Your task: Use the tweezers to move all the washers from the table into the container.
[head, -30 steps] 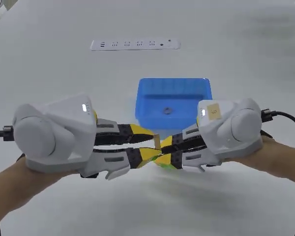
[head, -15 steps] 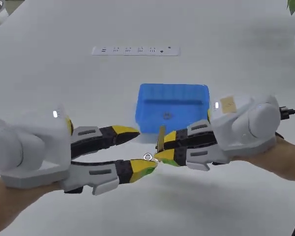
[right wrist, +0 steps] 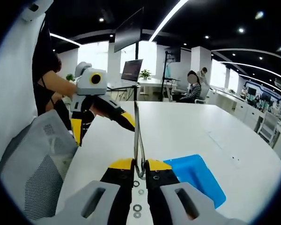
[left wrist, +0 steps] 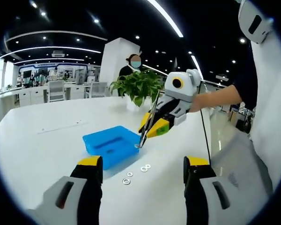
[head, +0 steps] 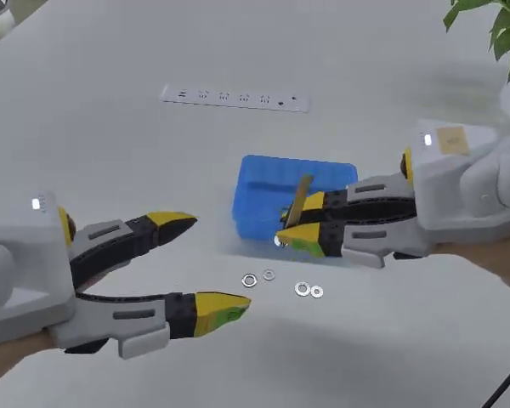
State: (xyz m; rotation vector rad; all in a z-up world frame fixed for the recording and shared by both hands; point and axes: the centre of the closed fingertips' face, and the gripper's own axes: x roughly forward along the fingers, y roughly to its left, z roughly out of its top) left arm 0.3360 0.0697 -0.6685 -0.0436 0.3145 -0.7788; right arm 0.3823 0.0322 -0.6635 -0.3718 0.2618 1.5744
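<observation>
1. My right tongs (head: 293, 231), white-bodied with black-and-yellow jaws, are clamped together on the slim brass-coloured metal tweezers (head: 301, 197). The tweezers stand tilted across the jaws, with the upper end leaning toward 1 o'clock.
2. The tweezers' lower tip is at the near wall of the shallow blue plastic container (head: 259, 191). A small silver ring (head: 278, 241), seemingly a washer, sits at that tip. I cannot tell whether it is pinched or clear of the wall.
3. Four flat silver metal washers (head: 249, 280) lie on the white bench (head: 365, 357) at 6 o'clock from the container. They lie in two loose pairs, near the container but not touching it.
4. My left tongs (head: 206, 265) have the jaws wide apart and grip nothing. They are at 8 o'clock from the washers.
5. In the left gripper view the washers lie just ahead between my jaw tips. The container is at 11 o'clock of them, and the right tongs with the tweezers are above them at 12 o'clock.
6. In the right gripper view the tweezers run straight up from the closed jaws. The container is at 4 o'clock and the left tongs are at 10 o'clock.
7. A long white power strip (head: 235, 98) lies on the bench beyond the container at 11 o'clock. A green leafy plant (head: 493, 25) shows at 2 o'clock.
</observation>
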